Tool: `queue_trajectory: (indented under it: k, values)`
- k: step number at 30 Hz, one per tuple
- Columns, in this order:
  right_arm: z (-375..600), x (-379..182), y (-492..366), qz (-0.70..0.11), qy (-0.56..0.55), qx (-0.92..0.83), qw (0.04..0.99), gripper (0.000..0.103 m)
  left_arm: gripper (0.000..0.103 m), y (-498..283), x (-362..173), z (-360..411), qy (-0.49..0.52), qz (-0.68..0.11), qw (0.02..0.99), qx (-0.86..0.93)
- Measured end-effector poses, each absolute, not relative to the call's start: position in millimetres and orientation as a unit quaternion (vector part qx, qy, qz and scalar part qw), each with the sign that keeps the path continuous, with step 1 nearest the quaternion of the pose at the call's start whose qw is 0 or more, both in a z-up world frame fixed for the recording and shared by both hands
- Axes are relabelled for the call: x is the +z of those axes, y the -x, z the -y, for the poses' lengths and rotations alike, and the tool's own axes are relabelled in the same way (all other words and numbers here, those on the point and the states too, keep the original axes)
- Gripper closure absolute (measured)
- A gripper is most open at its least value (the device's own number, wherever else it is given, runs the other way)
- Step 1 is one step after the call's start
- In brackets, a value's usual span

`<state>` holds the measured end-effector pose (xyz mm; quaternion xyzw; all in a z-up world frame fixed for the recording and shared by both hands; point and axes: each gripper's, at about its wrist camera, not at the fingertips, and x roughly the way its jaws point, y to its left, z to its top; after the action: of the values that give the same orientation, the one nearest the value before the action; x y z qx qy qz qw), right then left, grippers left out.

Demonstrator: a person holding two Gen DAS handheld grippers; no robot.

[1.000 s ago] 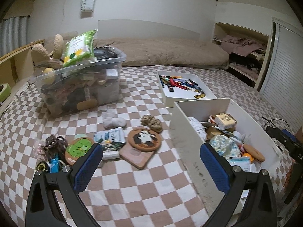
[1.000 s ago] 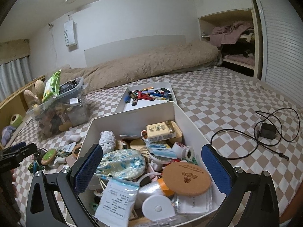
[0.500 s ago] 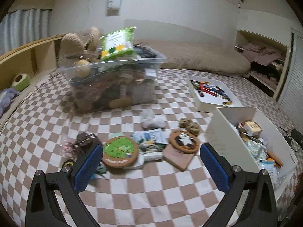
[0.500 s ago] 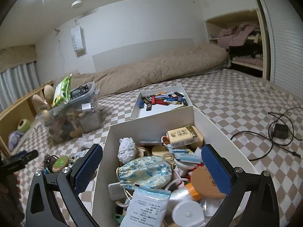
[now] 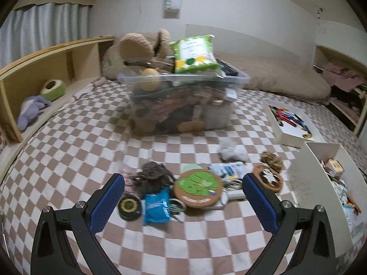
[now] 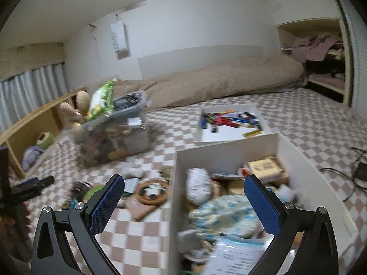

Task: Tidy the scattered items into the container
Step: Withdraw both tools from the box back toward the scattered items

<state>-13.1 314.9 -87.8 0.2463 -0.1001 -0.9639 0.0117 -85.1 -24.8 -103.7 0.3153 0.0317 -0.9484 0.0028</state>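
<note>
Scattered items lie on the checkered bedspread in front of my left gripper (image 5: pixel 183 194), which is open and empty: a green round coaster (image 5: pixel 197 186), a blue pouch (image 5: pixel 157 206), a black round tin (image 5: pixel 129 207), a dark tangled bundle (image 5: pixel 152 175), a panda coaster (image 5: pixel 268 180), a rope knot (image 5: pixel 271 157) and a white sock (image 5: pixel 230 150). The white container (image 5: pixel 305 169) stands at the right, part-filled. My right gripper (image 6: pixel 184 198) hangs open and empty over the container's (image 6: pixel 227 145) left wall, above a blue floral pouch (image 6: pixel 227 214).
A clear plastic bin (image 5: pixel 183 105) crammed with toys stands behind the items. A shallow white tray of pens (image 5: pixel 290 123) lies at the right back. A wooden shelf (image 5: pixel 34 68) runs along the left. A black cable and charger (image 6: pixel 357 171) lie right of the container.
Both grippers have swung to the left. The left one now faces the scattered pile straight on; the right one has shifted from the container's middle to its left wall. Both stay open.
</note>
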Motion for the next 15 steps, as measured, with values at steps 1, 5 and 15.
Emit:
queue_trajectory:
  k: [1, 5, 15]
  values:
    - [-311, -86, 15, 0.101, -0.246, -0.964, 0.017, 0.000, 0.000, 85, -103, 32, -0.313, -0.038, 0.003, -0.949]
    - [-291, -79, 22, 0.090, -0.243, -0.965, 0.035, 0.000, 0.000, 87, -104, 52, -0.310, -0.054, 0.012, -0.949]
    - [-239, -89, 38, 0.070, -0.271, -0.956, 0.084, 0.000, 0.000, 95, -119, 107, -0.325, -0.106, 0.037, -0.939]
